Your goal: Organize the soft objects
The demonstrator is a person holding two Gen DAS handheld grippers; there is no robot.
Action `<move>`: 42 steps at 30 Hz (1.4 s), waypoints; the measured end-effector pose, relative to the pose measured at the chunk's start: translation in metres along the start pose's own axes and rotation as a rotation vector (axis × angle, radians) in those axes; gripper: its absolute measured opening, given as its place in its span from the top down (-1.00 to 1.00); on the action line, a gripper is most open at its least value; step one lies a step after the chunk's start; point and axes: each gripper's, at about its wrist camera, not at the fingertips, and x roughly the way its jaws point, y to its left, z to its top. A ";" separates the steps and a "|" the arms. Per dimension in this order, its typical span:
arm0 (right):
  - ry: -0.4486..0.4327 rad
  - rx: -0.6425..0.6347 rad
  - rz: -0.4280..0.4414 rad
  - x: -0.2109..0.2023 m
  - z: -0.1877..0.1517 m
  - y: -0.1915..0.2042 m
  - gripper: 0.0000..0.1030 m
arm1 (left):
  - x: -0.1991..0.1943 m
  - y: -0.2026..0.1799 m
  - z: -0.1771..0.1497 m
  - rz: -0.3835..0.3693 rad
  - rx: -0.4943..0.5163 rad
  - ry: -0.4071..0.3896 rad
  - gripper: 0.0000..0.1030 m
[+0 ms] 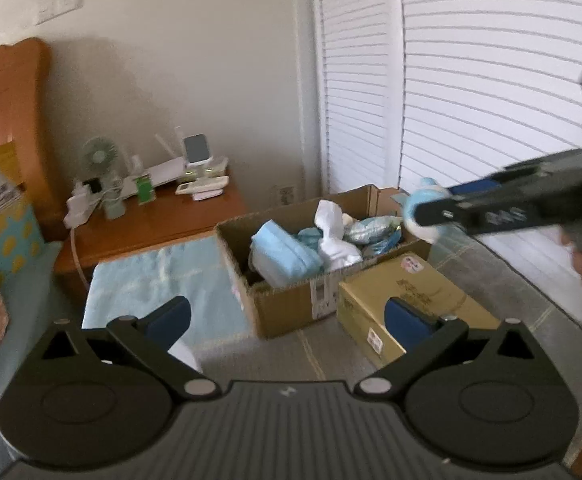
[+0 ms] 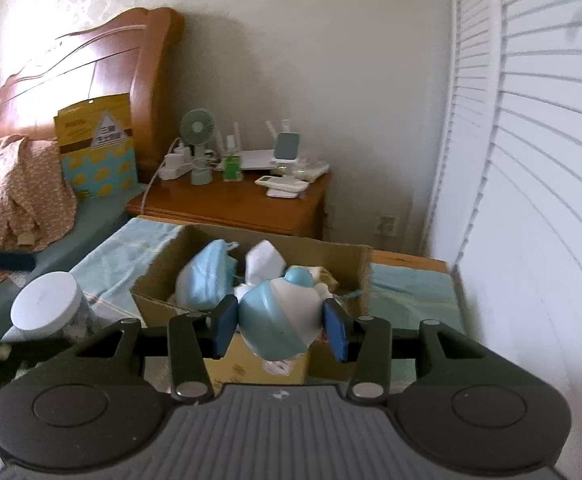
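Right gripper fingers pinching blue-and-white soft toy above open cardboard box; left gripper fingers spread, empty; next: lower, release.

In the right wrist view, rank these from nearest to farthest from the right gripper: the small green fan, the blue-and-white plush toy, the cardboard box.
1. Blue-and-white plush toy: clamped between the pads of the right gripper.
2. Cardboard box: just beyond and below the toy, open, with soft things inside.
3. Small green fan: farthest, on the wooden nightstand against the wall, to the left.
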 end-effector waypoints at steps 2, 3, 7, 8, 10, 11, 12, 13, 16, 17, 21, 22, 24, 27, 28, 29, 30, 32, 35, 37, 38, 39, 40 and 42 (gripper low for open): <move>0.009 -0.016 0.020 0.007 0.007 0.007 0.00 | -0.007 -0.002 -0.007 0.010 -0.015 -0.015 -0.99; 0.016 -0.025 0.031 0.012 0.010 0.011 0.00 | -0.010 -0.002 -0.009 0.016 -0.023 -0.020 -0.99; 0.040 -0.077 0.056 0.031 0.025 0.029 0.00 | -0.017 0.005 -0.017 0.035 -0.073 -0.035 -0.99; 0.043 -0.086 0.059 0.036 0.028 0.032 0.00 | -0.018 0.007 -0.018 0.039 -0.083 -0.040 -0.99; 0.054 -0.100 0.063 0.047 0.035 0.038 0.00 | -0.021 0.010 -0.022 0.063 -0.098 -0.047 -0.99; 0.057 -0.101 0.065 0.052 0.037 0.040 0.00 | -0.023 0.012 -0.023 0.071 -0.100 -0.051 -0.99; 0.061 -0.101 0.070 0.057 0.040 0.042 -0.01 | -0.024 0.013 -0.024 0.079 -0.101 -0.054 -0.99; 0.068 -0.101 0.074 0.063 0.041 0.044 -0.03 | -0.024 0.014 -0.025 0.084 -0.102 -0.055 -0.99; 0.083 -0.092 0.076 0.071 0.043 0.048 -0.41 | -0.027 0.018 -0.026 0.087 -0.114 -0.061 -0.99; 0.076 -0.089 0.071 0.069 0.042 0.048 -0.58 | -0.027 0.020 -0.027 0.087 -0.120 -0.066 -0.99; 0.050 -0.057 0.070 0.052 0.036 0.044 -0.93 | -0.025 0.023 -0.029 0.084 -0.133 -0.059 -0.99; 0.047 -0.052 0.060 0.047 0.035 0.044 -0.96 | -0.024 0.023 -0.030 0.085 -0.133 -0.055 -0.99; 0.050 -0.051 0.048 0.036 0.031 0.045 -1.00 | -0.022 0.024 -0.030 0.091 -0.135 -0.046 -0.99; 0.070 -0.056 -0.005 0.020 0.020 0.048 -1.00 | -0.019 0.024 -0.031 0.075 -0.159 -0.030 -0.99; 0.089 -0.058 -0.039 0.016 0.015 0.049 -1.00 | -0.018 0.024 -0.030 0.077 -0.172 -0.017 -0.99; 0.108 -0.056 -0.075 0.012 0.010 0.051 -1.00 | -0.016 0.025 -0.030 0.072 -0.189 -0.004 -0.99; 0.125 -0.046 -0.110 0.009 0.006 0.051 -1.00 | -0.016 0.025 -0.030 0.062 -0.205 0.000 -0.99; 0.177 -0.012 -0.175 0.003 -0.005 0.050 -1.00 | -0.015 0.025 -0.027 0.054 -0.241 0.015 -0.99; 0.241 0.052 -0.252 -0.005 -0.017 0.046 -1.00 | -0.012 0.021 -0.019 0.085 -0.253 0.041 -0.98; 0.260 0.087 -0.281 -0.013 -0.023 0.044 -1.00 | -0.011 0.016 -0.011 0.100 -0.240 0.057 -0.98; 0.262 0.096 -0.287 -0.018 -0.025 0.044 -1.00 | -0.011 0.013 -0.007 0.101 -0.234 0.058 -0.98; 0.258 0.105 -0.291 -0.023 -0.025 0.044 -1.00 | -0.011 0.010 -0.003 0.105 -0.228 0.062 -0.98; 0.250 0.115 -0.296 -0.028 -0.025 0.044 -1.00 | -0.011 0.007 0.001 0.109 -0.222 0.066 -0.98; 0.237 0.120 -0.305 -0.035 -0.024 0.045 -1.00 | -0.012 0.001 0.008 0.109 -0.206 0.068 -0.99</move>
